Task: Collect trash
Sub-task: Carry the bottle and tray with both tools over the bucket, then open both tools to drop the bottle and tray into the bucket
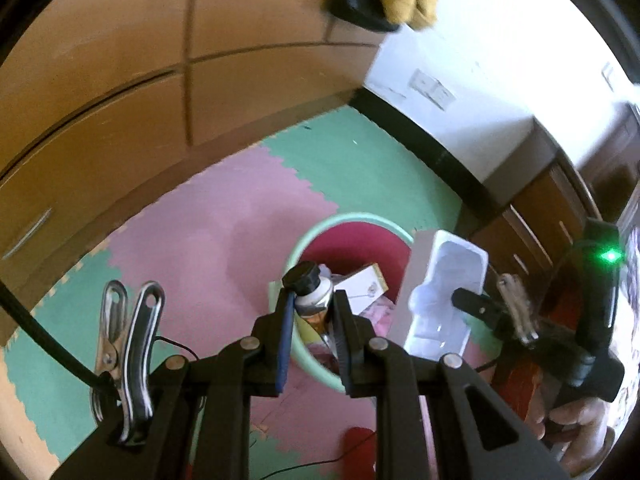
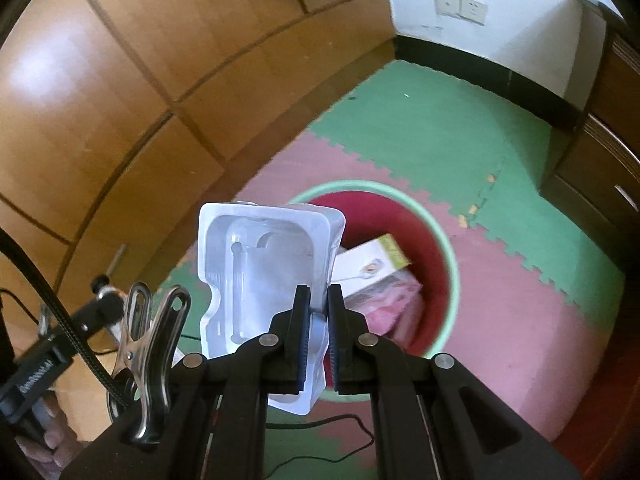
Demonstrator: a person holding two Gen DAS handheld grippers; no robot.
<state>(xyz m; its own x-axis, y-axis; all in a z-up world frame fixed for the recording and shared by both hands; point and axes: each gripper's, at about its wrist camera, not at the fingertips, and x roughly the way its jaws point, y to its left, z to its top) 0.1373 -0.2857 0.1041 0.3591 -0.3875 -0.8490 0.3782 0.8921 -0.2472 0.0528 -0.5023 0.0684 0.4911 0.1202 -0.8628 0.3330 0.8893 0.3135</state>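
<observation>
Left wrist view: pink-and-green foam mat (image 1: 248, 208), wooden cabinets (image 1: 120, 92); left tool (image 1: 314, 308) grasping a tube (image 1: 316, 300).

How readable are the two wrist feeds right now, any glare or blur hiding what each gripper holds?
Left wrist view: the white wall is blown out, the hanging things at the top edge are smeared, yet the tube in the left gripper reads sharp. Right wrist view: glare on the wooden cabinet, edges soft, fisheye bending its seams, clear plastic tray in the right gripper crisp.

Each wrist camera looks steeply down along its own fingers, from close above. Both share the bin (image 1: 320, 236) (image 2: 450, 264) ahead on the foam mat (image 1: 240, 208) (image 2: 540, 312)
</observation>
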